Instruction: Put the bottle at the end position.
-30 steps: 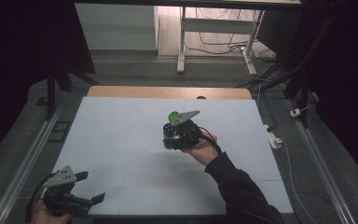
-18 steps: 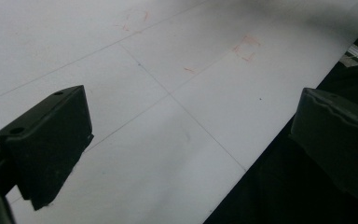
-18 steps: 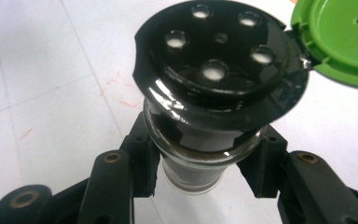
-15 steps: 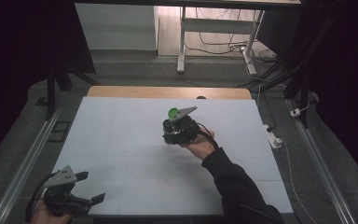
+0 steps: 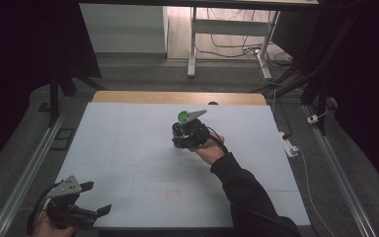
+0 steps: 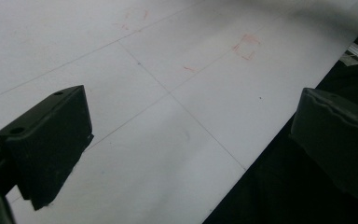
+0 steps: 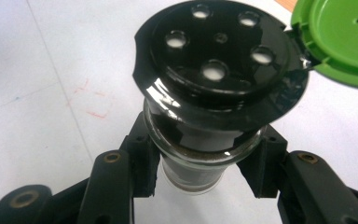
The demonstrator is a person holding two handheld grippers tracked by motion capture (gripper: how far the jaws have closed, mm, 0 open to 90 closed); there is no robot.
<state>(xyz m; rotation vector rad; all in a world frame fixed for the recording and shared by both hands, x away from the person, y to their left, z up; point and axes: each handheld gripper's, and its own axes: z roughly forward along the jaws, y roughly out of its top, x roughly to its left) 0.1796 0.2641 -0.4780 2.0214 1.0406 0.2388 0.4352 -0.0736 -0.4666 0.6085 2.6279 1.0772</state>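
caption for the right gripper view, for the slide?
Right gripper clamps the glass neck of a shaker jar, its green flip lid open over a black perforated top.

High view: from above the near edge, facing forward and down over the whole table. Gripper views: close, along each pair of jaws, sharing with it the red-marked white surface.

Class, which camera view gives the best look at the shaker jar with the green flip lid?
The right gripper view: the shaker jar looms close, perforated black top and open green lid clear. The high view shows a green speck; the left gripper view, table.
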